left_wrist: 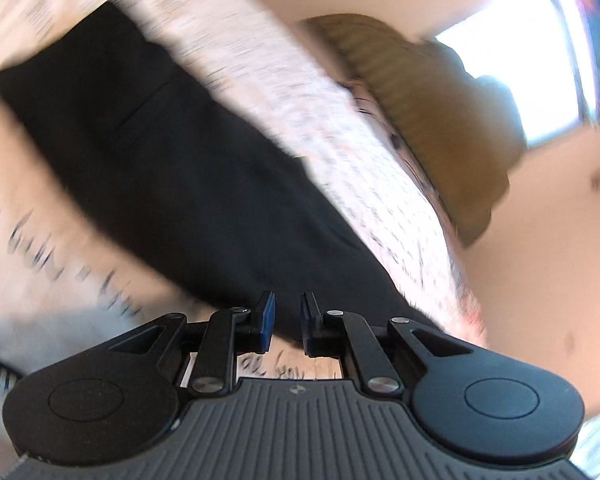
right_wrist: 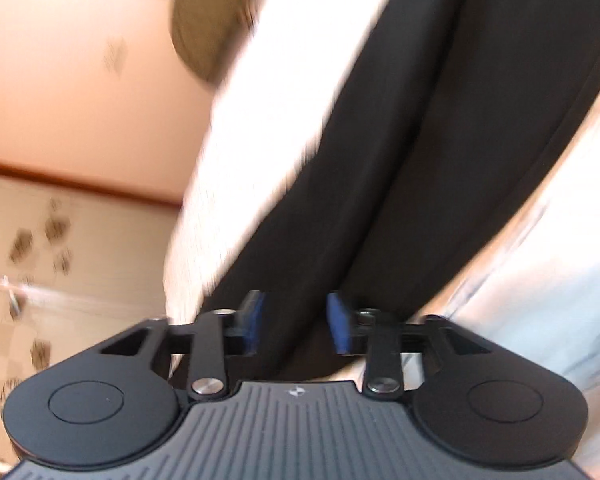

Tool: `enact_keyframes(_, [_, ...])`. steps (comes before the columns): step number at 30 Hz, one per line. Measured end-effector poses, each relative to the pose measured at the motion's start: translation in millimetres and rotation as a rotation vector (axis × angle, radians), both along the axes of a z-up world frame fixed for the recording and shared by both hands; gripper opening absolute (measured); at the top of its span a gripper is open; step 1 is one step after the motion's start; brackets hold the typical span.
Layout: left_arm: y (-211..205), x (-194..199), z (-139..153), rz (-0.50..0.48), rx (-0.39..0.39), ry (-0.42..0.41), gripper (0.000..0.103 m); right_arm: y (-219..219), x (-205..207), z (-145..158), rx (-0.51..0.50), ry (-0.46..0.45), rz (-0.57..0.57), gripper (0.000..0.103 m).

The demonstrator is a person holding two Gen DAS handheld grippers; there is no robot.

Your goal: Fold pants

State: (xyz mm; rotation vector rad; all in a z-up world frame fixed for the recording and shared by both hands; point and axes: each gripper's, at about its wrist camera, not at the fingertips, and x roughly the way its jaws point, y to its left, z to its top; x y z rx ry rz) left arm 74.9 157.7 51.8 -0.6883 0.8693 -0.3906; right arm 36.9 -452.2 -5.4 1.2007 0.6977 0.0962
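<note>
The black, soft-woven pants (left_wrist: 172, 168) lie spread along a pale patterned bedsheet (left_wrist: 300, 120), and in the right wrist view they (right_wrist: 420, 160) show as two long dark panels side by side with a seam or crease running between them, reaching right up to the camera. They look like limp, light cloth with no stiffness: they should drape and sag from wherever they are lifted, slide a little on the sheet, and bunch if pinched in the middle, so the sensible holds are probably a hem or waistband corner at each end, both layers pinched together so the panels stay aligned. The left claw (left_wrist: 288, 322) has its blue pads (left_wrist: 267, 320) a narrow gap apart, with dark fabric directly in front of them; whether cloth is actually caught between them cannot be told through the blur. The right claw (right_wrist: 296, 322) is parted wider, its pads (right_wrist: 338, 324) set either side of the near end of the pants, not closed on it. Beyond the sheet sits an olive-brown ribbed cushion (left_wrist: 432, 120), and the right view shows a peach wall (right_wrist: 80, 80) and patterned floor (right_wrist: 60, 260).
</note>
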Motion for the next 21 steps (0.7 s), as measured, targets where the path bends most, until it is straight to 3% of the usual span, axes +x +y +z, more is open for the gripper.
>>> enact_keyframes(1, [-11.6, 0.3, 4.6, -0.022, 0.036, -0.044, 0.019, -16.9, -3.6, 1.1, 0.003, -0.019, -0.062, 0.086])
enact_keyframes(6, [-79.9, 11.2, -0.2, -0.117, 0.154, -0.130, 0.022, -63.9, 16.5, -19.3, 0.161, -0.059, -0.166, 0.086])
enact_keyframes(9, [-113.0, 17.8, -9.0, -0.158, 0.228, -0.163, 0.022, -51.2, 46.8, -35.0, 0.206, -0.015, -0.143, 0.086])
enact_keyframes(11, [-129.4, 20.6, -13.6, -0.183, 0.267, -0.184, 0.022, -41.4, 58.0, -42.0, 0.185, 0.017, -0.118, 0.085])
enact_keyframes(14, [-143.4, 26.3, -24.5, -0.216, 0.290, -0.170, 0.022, -20.0, 64.8, -38.3, 0.160, -0.010, -0.062, 0.085])
enact_keyframes(18, [-152.4, 32.8, -41.6, -0.234, 0.305, -0.129, 0.022, 11.6, 73.9, -41.4, 0.278, -0.014, 0.089, 0.086])
enact_keyframes(21, [-146.6, 34.5, -49.1, -0.230, 0.307, -0.120, 0.024, 29.1, 83.2, -51.7, 0.362, -0.046, 0.131, 0.086])
